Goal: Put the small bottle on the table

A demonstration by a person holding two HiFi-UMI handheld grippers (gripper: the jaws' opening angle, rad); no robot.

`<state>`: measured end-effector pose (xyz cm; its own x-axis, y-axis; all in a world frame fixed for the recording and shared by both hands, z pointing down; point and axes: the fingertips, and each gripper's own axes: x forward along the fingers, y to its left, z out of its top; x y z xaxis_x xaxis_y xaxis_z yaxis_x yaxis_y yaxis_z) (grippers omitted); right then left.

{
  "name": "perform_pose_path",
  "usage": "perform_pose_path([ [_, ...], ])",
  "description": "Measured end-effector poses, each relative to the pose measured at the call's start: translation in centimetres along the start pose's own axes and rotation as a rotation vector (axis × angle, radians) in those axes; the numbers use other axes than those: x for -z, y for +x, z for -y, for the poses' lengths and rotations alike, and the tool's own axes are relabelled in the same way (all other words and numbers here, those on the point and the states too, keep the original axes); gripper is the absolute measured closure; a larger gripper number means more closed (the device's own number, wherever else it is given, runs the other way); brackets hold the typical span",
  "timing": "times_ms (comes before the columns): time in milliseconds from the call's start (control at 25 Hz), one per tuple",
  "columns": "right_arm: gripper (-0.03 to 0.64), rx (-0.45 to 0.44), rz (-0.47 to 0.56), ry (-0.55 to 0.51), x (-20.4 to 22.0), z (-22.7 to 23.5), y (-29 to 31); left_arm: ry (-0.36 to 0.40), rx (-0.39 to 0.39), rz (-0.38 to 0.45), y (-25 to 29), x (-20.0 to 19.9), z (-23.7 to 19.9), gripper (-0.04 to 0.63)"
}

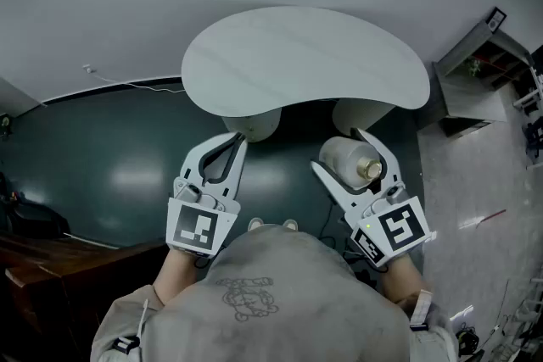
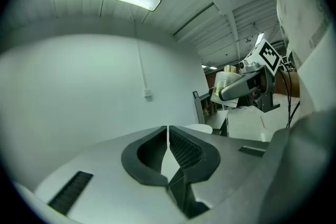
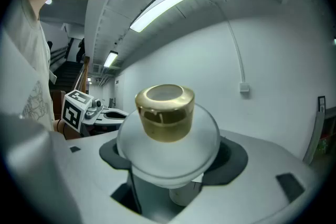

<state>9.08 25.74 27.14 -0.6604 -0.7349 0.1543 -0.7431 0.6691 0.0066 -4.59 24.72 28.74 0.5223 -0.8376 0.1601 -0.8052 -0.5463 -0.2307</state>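
Note:
The small bottle is white with a gold cap. It lies between the wide-set jaws of my right gripper, which is shut on it, in the air just in front of the near edge of the white kidney-shaped table. In the right gripper view the bottle fills the jaws and its cap faces the camera. My left gripper hangs level with it on the left, shut with nothing in it; its fingertips meet. The left gripper view also catches the bottle off to the right.
Two white pedestals carry the table over a dark green floor. A grey shelf unit stands at the right, and dark wooden furniture at the lower left. A thin cable runs along the wall's foot.

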Motion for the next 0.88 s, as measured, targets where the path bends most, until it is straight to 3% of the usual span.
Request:
perform_pose_path([
  [880,0.295,0.033,-0.02,0.047,2.3,3.0,-4.1,0.024,0.053,-0.013,2.1,-0.9,5.4,0.57],
])
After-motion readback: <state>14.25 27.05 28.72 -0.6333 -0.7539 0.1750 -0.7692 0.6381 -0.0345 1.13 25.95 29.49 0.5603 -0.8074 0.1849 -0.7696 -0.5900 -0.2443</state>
